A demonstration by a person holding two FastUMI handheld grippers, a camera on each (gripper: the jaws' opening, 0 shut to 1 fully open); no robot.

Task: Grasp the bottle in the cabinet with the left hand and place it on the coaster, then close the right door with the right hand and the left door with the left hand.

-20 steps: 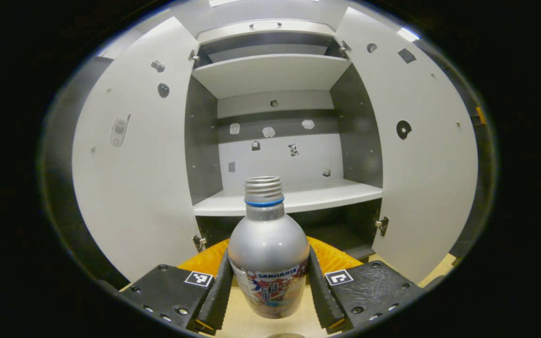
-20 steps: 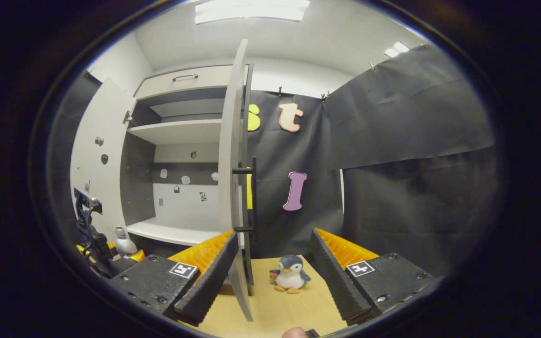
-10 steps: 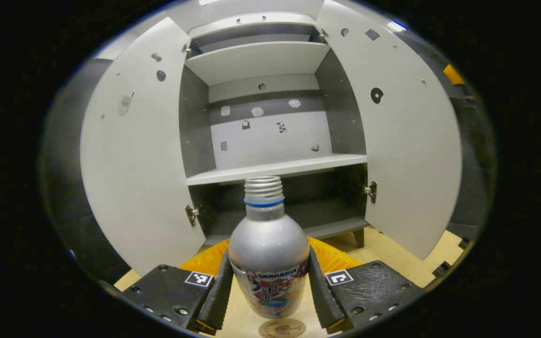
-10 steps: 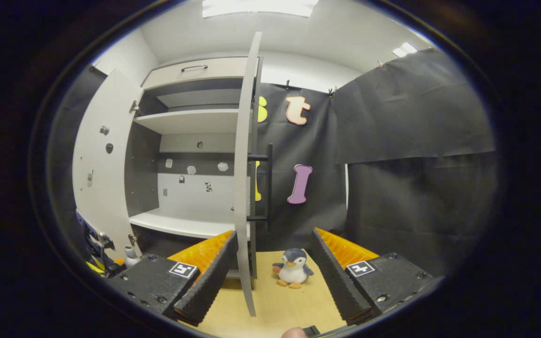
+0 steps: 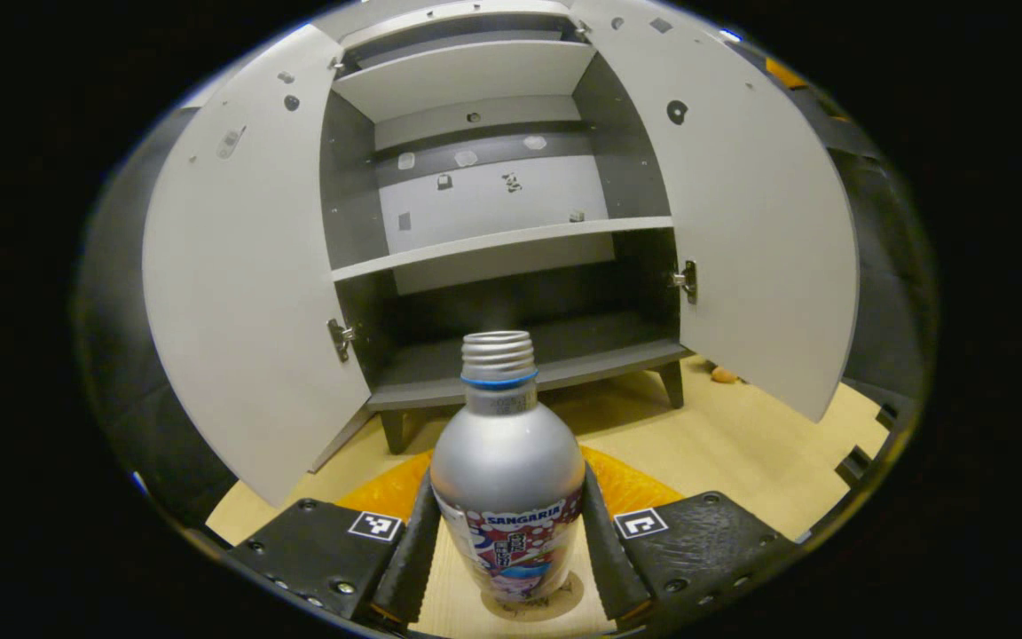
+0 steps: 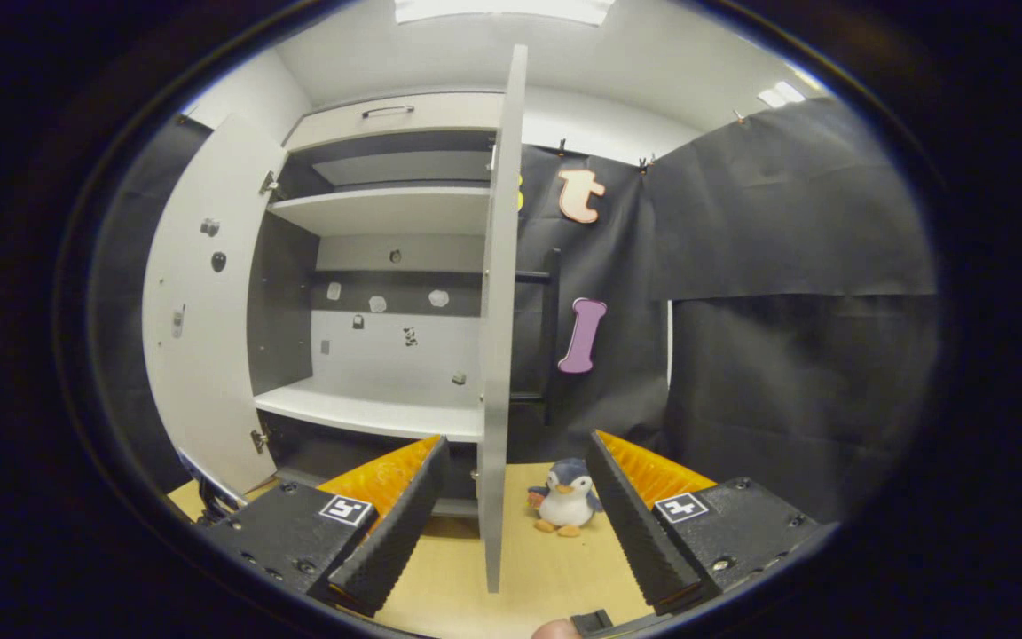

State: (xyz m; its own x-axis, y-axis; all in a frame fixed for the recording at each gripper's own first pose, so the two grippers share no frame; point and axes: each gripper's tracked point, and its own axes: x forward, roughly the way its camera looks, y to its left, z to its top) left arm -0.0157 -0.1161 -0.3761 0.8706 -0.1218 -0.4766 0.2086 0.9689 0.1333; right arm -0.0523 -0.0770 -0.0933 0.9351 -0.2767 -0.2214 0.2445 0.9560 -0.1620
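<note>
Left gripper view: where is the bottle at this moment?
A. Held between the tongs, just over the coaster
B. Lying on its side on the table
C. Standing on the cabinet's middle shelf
A: the left tongs clamp the upright bottle, with the coaster under its base.

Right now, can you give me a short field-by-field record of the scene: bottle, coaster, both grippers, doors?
bottle: silver bottle, upright, uncapped, outside the cabinet
left gripper: shut on the bottle
coaster: round coaster directly under the bottle; contact cannot be told
right gripper: open, holding nothing, the right door's edge between its fingers
left door: open
right door: open
other: toy penguin on the table
</note>
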